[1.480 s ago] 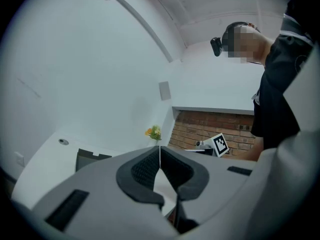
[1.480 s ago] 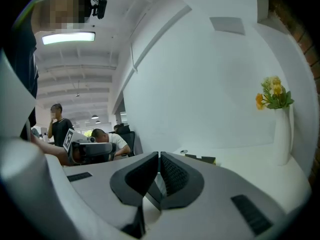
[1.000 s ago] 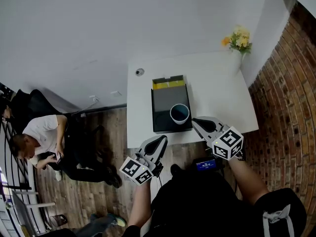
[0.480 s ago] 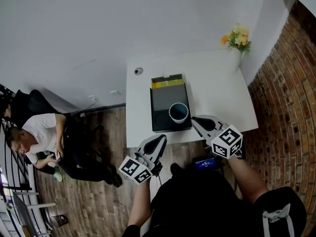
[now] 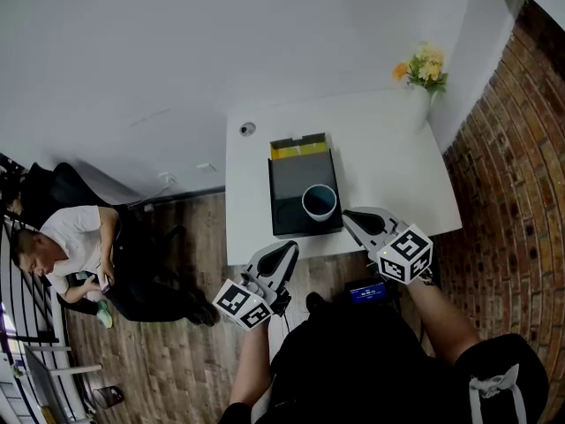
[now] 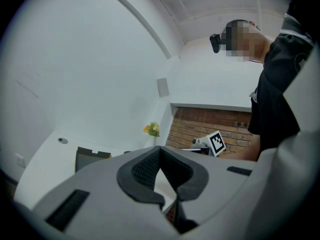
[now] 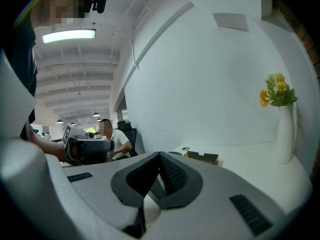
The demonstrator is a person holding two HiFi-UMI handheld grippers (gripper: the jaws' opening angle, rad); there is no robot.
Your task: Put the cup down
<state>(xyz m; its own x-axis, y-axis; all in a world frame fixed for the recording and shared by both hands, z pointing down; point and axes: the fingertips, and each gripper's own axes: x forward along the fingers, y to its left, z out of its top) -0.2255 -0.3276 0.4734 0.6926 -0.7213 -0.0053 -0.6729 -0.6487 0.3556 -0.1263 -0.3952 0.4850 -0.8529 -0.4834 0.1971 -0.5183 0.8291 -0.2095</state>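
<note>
Over at the far left, a person [image 5: 75,250] in a white top sits above the wooden floor [image 5: 177,360], well apart from the table. Next comes the left gripper [image 5: 289,248], held just off the near edge of the white table [image 5: 380,148]. Its jaws are pressed together with nothing between them. A small round fitting [image 5: 247,129] sits in the table's far left corner. Near the middle of the table lies a dark tray [image 5: 291,179] with a yellow strip [image 5: 298,150] along its far end. The cup [image 5: 320,201] stands upright on the near right part of this tray, its mouth facing up, and neither gripper touches it. Just right of the cup, at the table's near edge, the right gripper [image 5: 350,216] points toward the tray, its jaws likewise closed and empty. At the far right corner of the table stands a white vase [image 7: 286,134] of yellow and orange flowers [image 5: 424,67]. A brick wall [image 5: 516,166] runs along the right side.
</note>
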